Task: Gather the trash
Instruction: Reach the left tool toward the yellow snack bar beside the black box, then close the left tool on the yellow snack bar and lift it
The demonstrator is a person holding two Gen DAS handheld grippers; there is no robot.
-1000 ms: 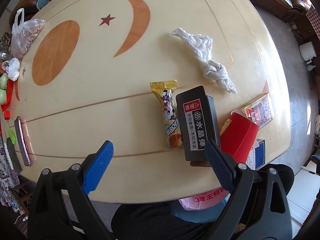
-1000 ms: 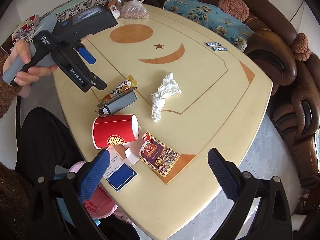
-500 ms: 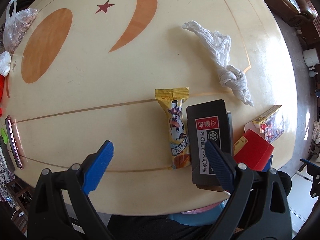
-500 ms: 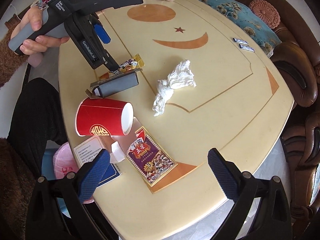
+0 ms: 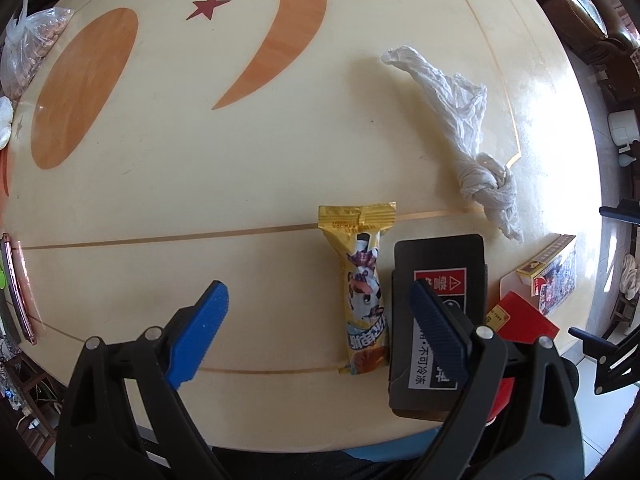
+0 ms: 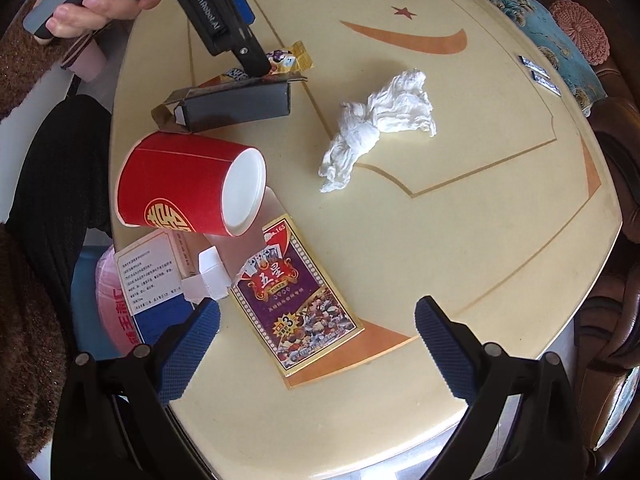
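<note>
A yellow snack wrapper [image 5: 362,288] lies on the cream table [image 5: 200,184] beside a black carton [image 5: 438,320]. My left gripper [image 5: 320,328] is open just above them, its jaws either side of the wrapper. A crumpled white tissue [image 5: 468,136] lies further off. In the right wrist view a red paper cup [image 6: 188,188] lies on its side, with a purple card box [image 6: 296,300] and a white-and-blue box [image 6: 152,280] near it. My right gripper [image 6: 318,344] is open above the card box. The tissue [image 6: 380,120], carton [image 6: 240,104] and wrapper [image 6: 280,60] show there too.
A bag of nuts [image 5: 28,52] sits at the table's far left edge, a pink phone [image 5: 16,284] at the left rim. A pink-lined bin [image 6: 108,304] stands below the table's near edge. Brown sofas [image 6: 612,128] ring the table.
My left gripper has moved forward and down towards the wrapper and carton. My right gripper has moved down and closer to the cup and card box. Both stay open.
</note>
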